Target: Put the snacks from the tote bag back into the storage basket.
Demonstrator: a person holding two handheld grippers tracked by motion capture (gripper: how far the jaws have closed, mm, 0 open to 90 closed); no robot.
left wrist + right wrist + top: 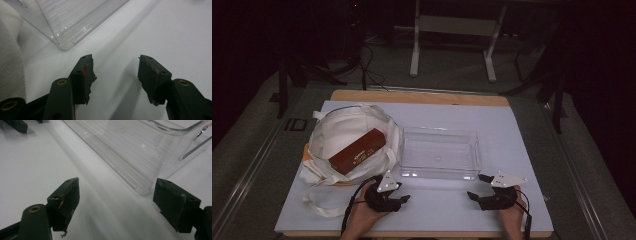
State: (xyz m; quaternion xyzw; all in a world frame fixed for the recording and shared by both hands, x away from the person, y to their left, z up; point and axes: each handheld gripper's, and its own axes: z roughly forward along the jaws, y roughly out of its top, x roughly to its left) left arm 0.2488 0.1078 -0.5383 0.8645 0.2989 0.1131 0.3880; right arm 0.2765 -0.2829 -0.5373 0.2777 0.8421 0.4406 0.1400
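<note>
With both my left gripper (404,198) and right gripper (475,187) released near the clear tray (439,173), the brown box (357,150) atop the white bag (343,131) may slide off if nudged.

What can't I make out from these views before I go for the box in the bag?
- High view: print on the brown box too small to read.
- High view: inside of the white bag under the box hidden by cloth folds.
- Left gripper view: clear tray cut off by the top edge.
</note>
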